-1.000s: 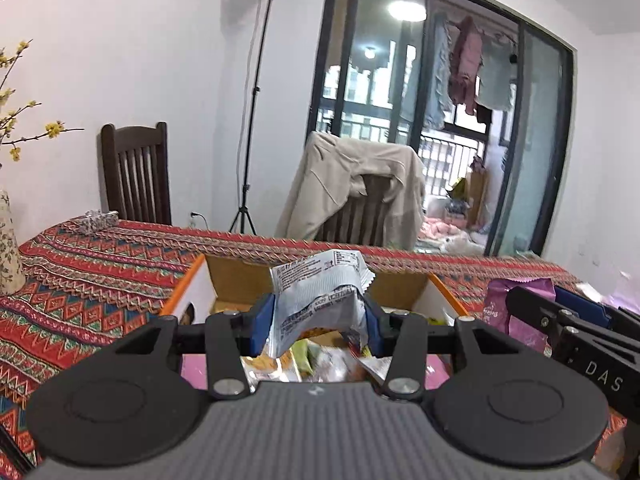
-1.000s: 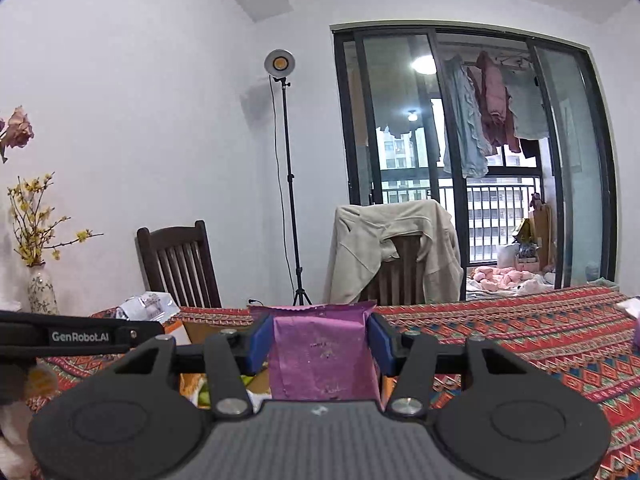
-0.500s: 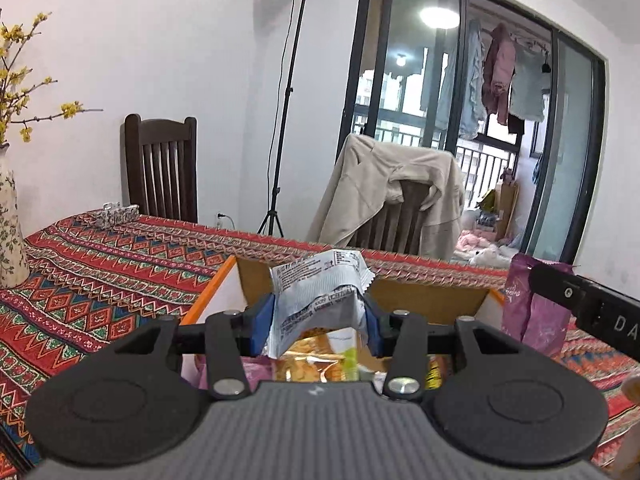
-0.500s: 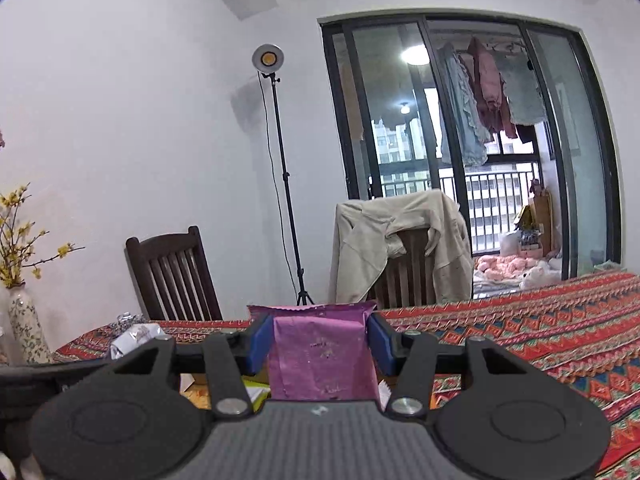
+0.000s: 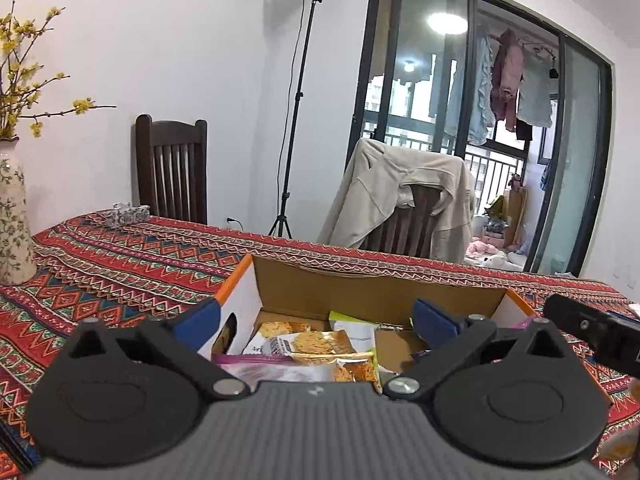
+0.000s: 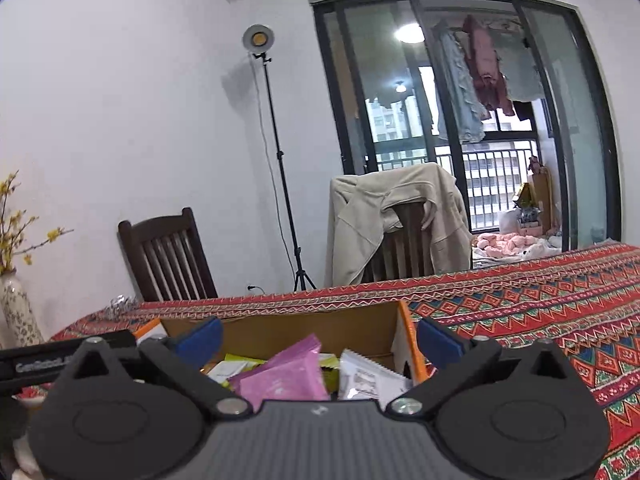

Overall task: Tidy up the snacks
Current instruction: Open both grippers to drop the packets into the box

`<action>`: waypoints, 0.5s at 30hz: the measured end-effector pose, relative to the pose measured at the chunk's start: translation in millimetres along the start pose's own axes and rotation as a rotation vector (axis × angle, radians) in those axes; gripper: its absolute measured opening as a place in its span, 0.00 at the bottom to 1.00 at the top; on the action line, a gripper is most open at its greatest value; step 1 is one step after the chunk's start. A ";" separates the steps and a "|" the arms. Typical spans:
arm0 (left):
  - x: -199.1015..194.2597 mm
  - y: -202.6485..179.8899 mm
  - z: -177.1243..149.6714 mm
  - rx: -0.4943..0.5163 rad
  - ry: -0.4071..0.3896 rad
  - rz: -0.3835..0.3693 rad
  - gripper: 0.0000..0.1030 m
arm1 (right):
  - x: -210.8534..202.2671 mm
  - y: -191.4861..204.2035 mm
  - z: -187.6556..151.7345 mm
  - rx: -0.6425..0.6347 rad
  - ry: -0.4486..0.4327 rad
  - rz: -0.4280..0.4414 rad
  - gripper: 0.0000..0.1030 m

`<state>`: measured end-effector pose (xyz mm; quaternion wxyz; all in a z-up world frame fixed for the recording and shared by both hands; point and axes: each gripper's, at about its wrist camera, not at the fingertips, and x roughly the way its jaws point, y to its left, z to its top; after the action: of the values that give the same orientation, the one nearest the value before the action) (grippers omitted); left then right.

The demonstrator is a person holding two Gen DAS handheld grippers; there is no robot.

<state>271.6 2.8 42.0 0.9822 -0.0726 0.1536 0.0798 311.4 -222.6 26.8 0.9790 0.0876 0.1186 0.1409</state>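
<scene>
An open cardboard box point(image 5: 360, 286) with orange edges stands on the patterned table and holds several snack packets. My left gripper point(image 5: 318, 316) is open and empty above the box's near side, over a gold cracker packet point(image 5: 320, 344). My right gripper point(image 6: 318, 338) is open and empty above the same box point(image 6: 304, 326). A purple packet point(image 6: 286, 376) and a white packet point(image 6: 366, 378) lie in the box right below it. The right gripper's body shows at the right edge of the left wrist view point(image 5: 592, 332).
A red patterned tablecloth point(image 5: 120, 264) covers the table. A flowered vase point(image 5: 12, 216) stands at the left edge. A small silver wrapper point(image 5: 130, 214) lies at the far side. Two chairs, one draped with a beige jacket point(image 5: 400, 204), and a lamp stand are behind the table.
Both grippers have opened. The white packet has left the left gripper and the purple packet has left the right gripper; both now lie in the box.
</scene>
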 end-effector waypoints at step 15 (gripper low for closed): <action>-64.5 9.9 15.5 0.079 0.014 0.006 1.00 | -53.4 -2.3 20.7 0.006 0.041 0.023 1.00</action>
<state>213.7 6.4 75.6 0.9830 -0.0341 0.1638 0.0759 267.6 -243.5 57.2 0.9744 0.0890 0.1381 0.1534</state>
